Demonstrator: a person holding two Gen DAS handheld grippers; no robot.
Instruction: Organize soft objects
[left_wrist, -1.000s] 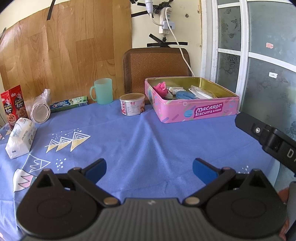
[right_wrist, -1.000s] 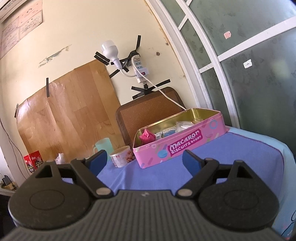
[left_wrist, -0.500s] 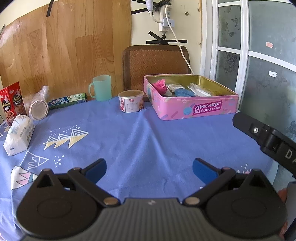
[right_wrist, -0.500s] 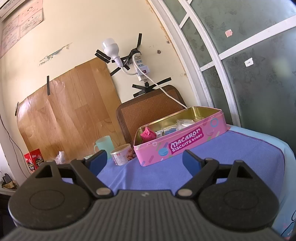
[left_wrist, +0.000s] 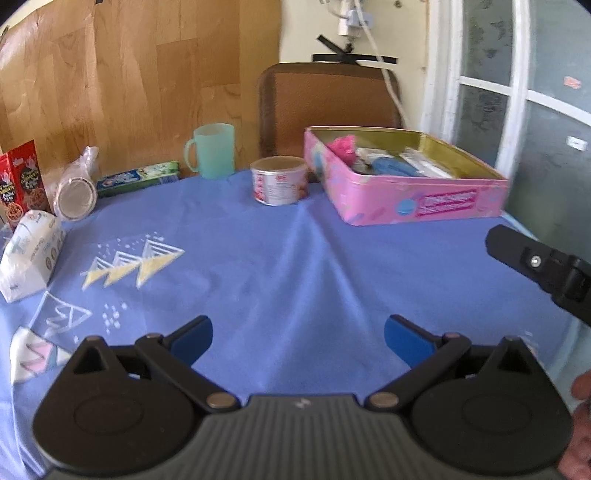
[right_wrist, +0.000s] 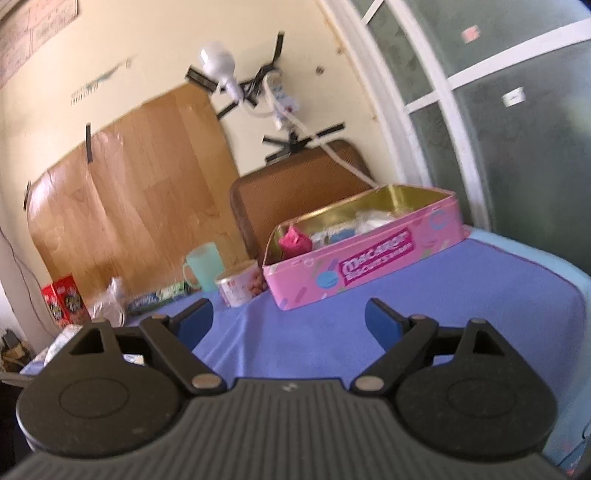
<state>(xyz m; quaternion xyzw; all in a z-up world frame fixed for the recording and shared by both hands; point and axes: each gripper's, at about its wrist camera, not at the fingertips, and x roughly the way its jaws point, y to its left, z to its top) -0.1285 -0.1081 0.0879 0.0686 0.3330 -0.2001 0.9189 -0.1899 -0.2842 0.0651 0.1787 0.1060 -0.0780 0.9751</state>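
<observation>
a: what's the biggest thing in view?
b: the tabletop (left_wrist: 295, 266) under a blue cloth, with a brown chair (left_wrist: 325, 107) behind it at twelve o'clock in the left wrist view.
a: and next?
b: a pink tin (left_wrist: 406, 184), lid off, at about one o'clock. inside it sit a pink soft thing (left_wrist: 343, 146) at the near-left corner, plus a blue item and some white packets i can't make out.
a: what's around the tin?
b: a small tub (left_wrist: 279, 180) just beside its left end, a green mug (left_wrist: 212, 151) at eleven o'clock, then a flat green box (left_wrist: 138, 178), a roll of plastic cups (left_wrist: 75, 184), a red box (left_wrist: 22, 177) and a white pack (left_wrist: 31, 254) toward nine o'clock.
a: the tongs?
b: the left tongs (left_wrist: 298, 332) are spread apart, holding nothing, over bare cloth. the right tongs (right_wrist: 288, 319) are also apart and empty, pointing at the tin from the near side; their tip shows at three o'clock in the left view.
</observation>
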